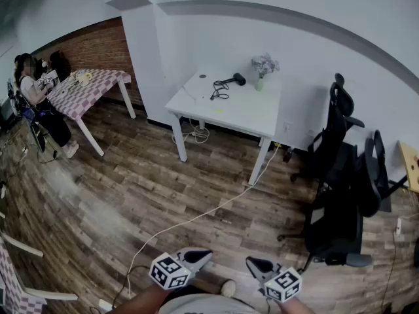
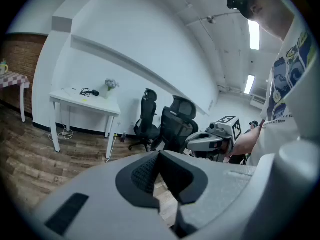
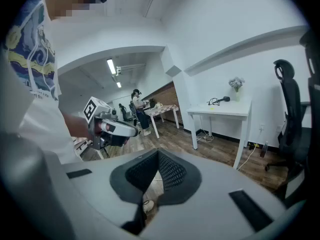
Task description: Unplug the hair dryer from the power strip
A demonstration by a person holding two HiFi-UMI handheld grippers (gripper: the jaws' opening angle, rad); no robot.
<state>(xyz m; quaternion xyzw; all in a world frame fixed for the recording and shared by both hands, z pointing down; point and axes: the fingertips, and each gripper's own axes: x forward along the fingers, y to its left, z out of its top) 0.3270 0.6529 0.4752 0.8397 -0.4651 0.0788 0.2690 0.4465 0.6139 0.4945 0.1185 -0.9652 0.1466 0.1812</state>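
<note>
1. Head view: a black hair dryer (image 1: 233, 80) is seen lying at the back of a white table (image 1: 249, 113), well apart from both grippers, with its black cord (image 1: 218, 92) looped just beside it.
2. A vase of flowers (image 1: 264, 67) is stood on the same table, near the dryer, on its right in this view.
3. The left gripper (image 1: 207, 254) and the right gripper (image 1: 250, 262) are held low at the bottom edge of the view, over the wooden floor (image 1: 131, 175), with their tips turned toward each other.
4. In the left gripper view, the jaws are seen pressed together with nothing between them.
5. In the right gripper view, the jaws are likewise closed tip to tip, and nothing is held.
6. A white cable (image 1: 196, 218) is laid across the floor from beside the table's front right leg toward the person.
7. Black office chairs (image 1: 337, 169) are grouped at the right.
</note>
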